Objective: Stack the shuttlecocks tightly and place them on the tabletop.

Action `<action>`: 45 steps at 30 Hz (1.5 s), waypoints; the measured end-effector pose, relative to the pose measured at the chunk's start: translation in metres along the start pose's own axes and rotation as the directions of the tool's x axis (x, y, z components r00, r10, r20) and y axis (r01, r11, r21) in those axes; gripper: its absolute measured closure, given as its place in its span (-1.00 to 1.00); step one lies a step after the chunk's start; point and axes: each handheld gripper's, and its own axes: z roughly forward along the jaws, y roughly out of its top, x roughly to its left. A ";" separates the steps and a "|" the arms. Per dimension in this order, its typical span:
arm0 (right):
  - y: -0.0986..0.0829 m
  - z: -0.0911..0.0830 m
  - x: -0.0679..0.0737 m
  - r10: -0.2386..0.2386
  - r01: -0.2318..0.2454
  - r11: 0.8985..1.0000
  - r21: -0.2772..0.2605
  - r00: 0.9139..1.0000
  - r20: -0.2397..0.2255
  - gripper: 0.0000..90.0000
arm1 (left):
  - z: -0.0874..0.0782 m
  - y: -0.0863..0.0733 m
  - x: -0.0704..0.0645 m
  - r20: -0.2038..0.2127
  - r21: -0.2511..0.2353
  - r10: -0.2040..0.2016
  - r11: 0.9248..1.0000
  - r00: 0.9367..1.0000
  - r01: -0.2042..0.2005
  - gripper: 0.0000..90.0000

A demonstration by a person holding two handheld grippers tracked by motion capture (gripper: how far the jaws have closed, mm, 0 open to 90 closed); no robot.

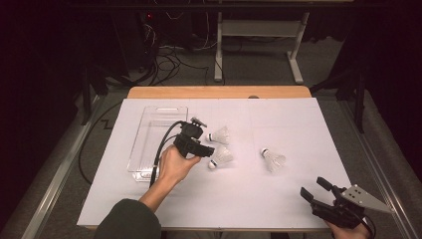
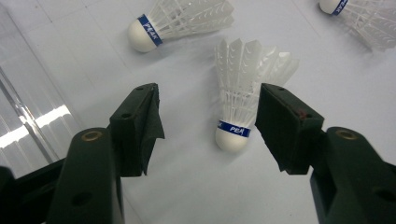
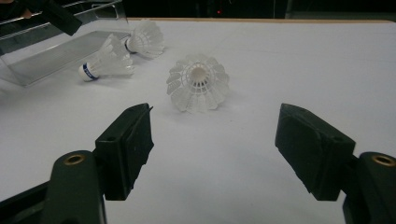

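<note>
At the left of the tabletop (image 1: 278, 199) a clear tray (image 1: 149, 129) lies just beside the left tool (image 1: 206, 149), whose jaws stand spread and empty, straddling the middle shuttlecock (image 1: 222, 157). That shuttlecock lies on its side just ahead of the jaws, cork toward the tool and feathers pointing away, so its long axis runs along the reach and the jaws would close across the base. Another shuttlecock (image 1: 219, 135) lies close behind it; farther right a third shuttlecock (image 1: 273, 159) lies apart, and the right tool (image 1: 313, 190), also spread and empty, sits well back at the near edge, so the left hand is nearer.

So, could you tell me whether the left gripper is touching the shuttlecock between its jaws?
Apart. The left gripper view shows the left gripper open, bare table on both sides of the shuttlecock.
</note>
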 end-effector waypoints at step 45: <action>-0.002 0.003 -0.001 0.000 0.000 0.999 0.043 1.000 0.000 -0.37 | -0.014 -0.046 -0.014 0.069 -0.054 0.035 0.998 0.997 -0.032 -0.15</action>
